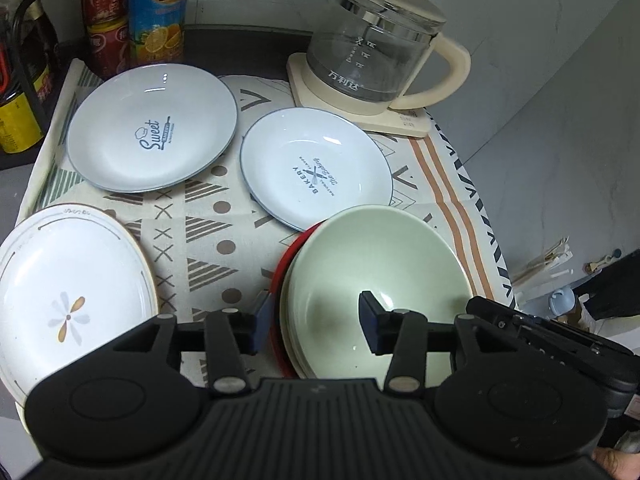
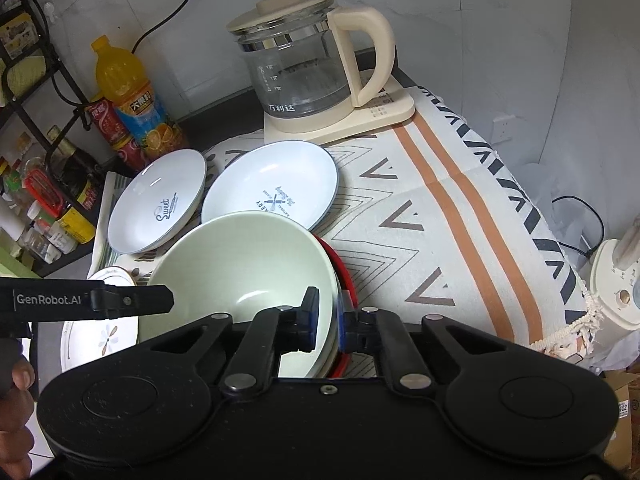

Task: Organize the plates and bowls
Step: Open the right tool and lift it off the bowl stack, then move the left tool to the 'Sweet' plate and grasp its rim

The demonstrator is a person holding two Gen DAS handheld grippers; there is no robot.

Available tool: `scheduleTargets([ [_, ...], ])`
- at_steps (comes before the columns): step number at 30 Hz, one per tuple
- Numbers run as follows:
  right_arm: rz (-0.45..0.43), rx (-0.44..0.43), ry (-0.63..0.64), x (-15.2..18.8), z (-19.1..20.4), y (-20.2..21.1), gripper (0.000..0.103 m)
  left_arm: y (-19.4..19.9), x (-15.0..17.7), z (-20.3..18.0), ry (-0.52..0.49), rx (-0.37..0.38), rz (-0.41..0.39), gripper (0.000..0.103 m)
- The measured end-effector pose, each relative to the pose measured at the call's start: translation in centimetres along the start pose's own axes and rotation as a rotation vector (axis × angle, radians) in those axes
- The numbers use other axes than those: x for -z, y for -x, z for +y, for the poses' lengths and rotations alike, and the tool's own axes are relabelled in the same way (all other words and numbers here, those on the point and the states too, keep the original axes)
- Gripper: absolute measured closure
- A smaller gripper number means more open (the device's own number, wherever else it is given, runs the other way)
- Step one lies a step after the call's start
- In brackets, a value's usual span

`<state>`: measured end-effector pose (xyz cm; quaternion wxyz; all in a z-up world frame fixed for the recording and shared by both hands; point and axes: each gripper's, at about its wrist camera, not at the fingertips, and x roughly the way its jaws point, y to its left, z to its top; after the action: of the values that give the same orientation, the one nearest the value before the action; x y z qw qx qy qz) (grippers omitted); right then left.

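Note:
A stack of pale green bowls [image 1: 372, 264] sits in a red dish [image 1: 286, 268] on the patterned cloth. My left gripper [image 1: 314, 326] is open, its jaws astride the stack's near-left rim, not closed on it. My right gripper [image 2: 328, 320] is shut on the stack's right rim [image 2: 330, 300], one pad inside the top green bowl [image 2: 240, 276]. Two white-blue plates lie behind: "Sweet" [image 1: 152, 128] and "Bakery" [image 1: 316, 168]. A white flower plate [image 1: 68, 292] lies at the left.
A glass kettle [image 1: 372, 40] on a cream base stands at the back right. Drink bottles and cans [image 1: 136, 12] stand at the back left beside a black rack [image 2: 36, 128] of condiments. The cloth's right edge [image 2: 560, 280] drops off.

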<state>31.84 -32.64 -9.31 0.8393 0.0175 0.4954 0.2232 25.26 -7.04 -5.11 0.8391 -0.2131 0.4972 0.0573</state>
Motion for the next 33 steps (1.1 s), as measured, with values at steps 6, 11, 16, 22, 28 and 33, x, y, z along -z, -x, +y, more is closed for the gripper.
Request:
scheduleTargets([
  [6, -0.016, -0.037, 0.017, -0.2, 0.6, 1.2, 0.090, 1.0, 0.1, 0.3, 0.004, 0.003, -0.022, 0.056],
  [11, -0.047, -0.081, 0.047, -0.3, 1.7, 2.7, 0.061, 2.7, 0.3, 0.9, -0.006, -0.020, -0.073, 0.030],
  [16, -0.070, -0.121, 0.054, -0.1, 2.4, 3.6, 0.042, 3.9, 1.3, 2.3, 0.016, -0.032, -0.090, 0.025],
  [22, -0.111, -0.159, 0.071, 0.7, 3.4, 4.3, 0.013, 4.8, 2.9, 4.1, 0.049, -0.073, -0.107, 0.019],
  [28, -0.116, -0.171, 0.072, 1.1, 3.8, 4.9, 0.000, 5.9, 3.9, 5.4, 0.080, -0.100, -0.116, 0.019],
  [33, -0.127, -0.175, 0.083, 1.3, 4.4, 5.2, 0.000, 7.0, 4.6, 6.2, 0.092, -0.127, -0.134, 0.019],
])
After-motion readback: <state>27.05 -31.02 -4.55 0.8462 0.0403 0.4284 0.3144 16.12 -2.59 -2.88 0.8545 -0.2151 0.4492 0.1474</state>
